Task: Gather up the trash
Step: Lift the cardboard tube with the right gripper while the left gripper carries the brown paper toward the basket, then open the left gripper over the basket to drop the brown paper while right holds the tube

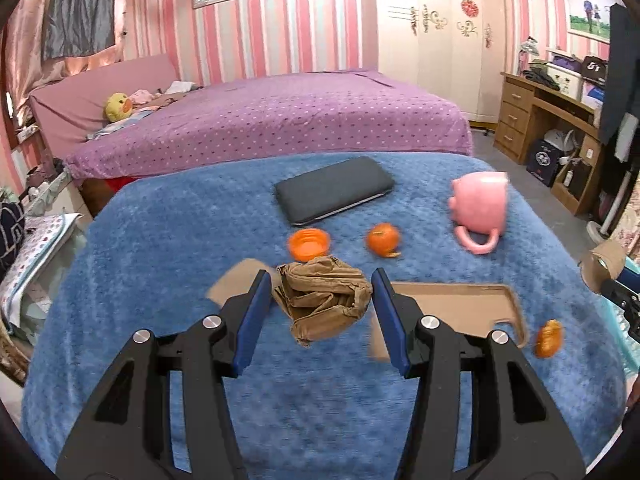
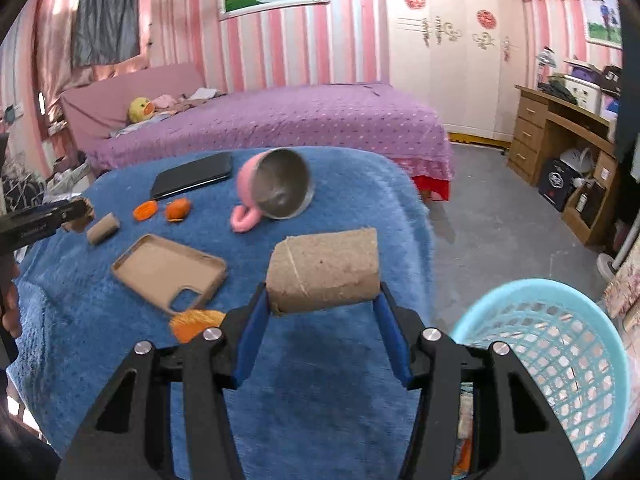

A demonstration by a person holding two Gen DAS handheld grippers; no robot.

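My left gripper (image 1: 322, 294) is shut on a crumpled brown paper wad (image 1: 322, 304), held above the blue blanket (image 1: 160, 240). My right gripper (image 2: 322, 300) is shut on a cardboard tube (image 2: 324, 270), held above the blanket's right edge. A light blue mesh basket (image 2: 560, 360) stands at the lower right of the right wrist view. On the blanket lie orange peel pieces (image 1: 309, 243) (image 1: 549, 338), a small orange (image 1: 383, 239), a second cardboard tube (image 2: 103, 229) and a peel near my right gripper (image 2: 196, 322).
A pink mug (image 1: 480, 208) lies on its side, next to a black phone (image 1: 334, 190) and a tan phone case (image 2: 168, 272). A purple bed (image 1: 280, 120) stands behind. A wooden desk (image 1: 540, 120) stands at the right over grey floor.
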